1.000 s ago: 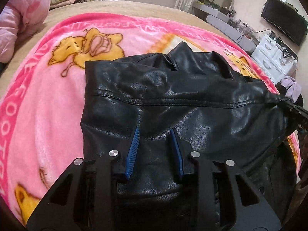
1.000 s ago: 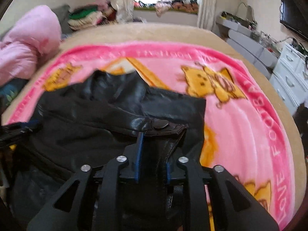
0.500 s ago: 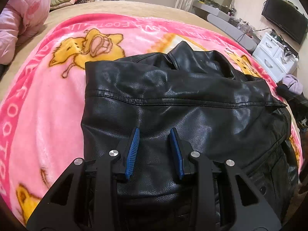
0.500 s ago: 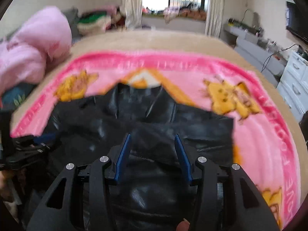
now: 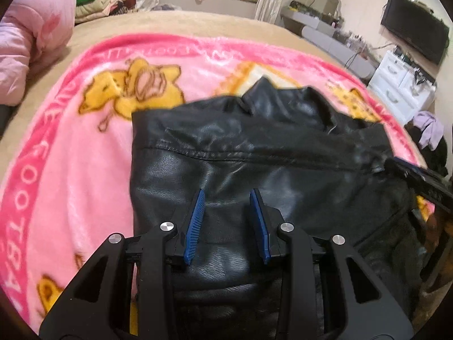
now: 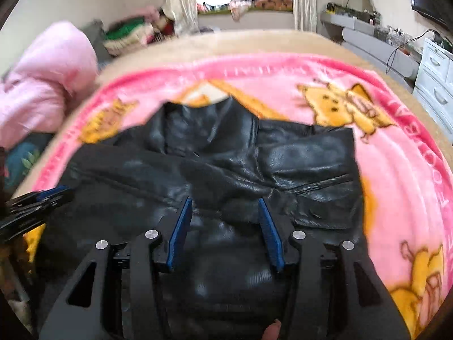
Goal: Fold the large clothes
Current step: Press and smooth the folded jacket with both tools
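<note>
Black leather jacket (image 5: 254,153) on pink blanket (image 5: 85,155); left gripper (image 5: 228,198) and right gripper (image 6: 225,206) jaws wide, empty. Risk: slick, stiff leather springs unfolded.

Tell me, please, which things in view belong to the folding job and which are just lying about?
Part of the job:
black leather jacket
pink blanket it lies on
left gripper, open
right gripper, open

Just lying about:
pink coat
pile of folded clothes
television
white drawers
</note>
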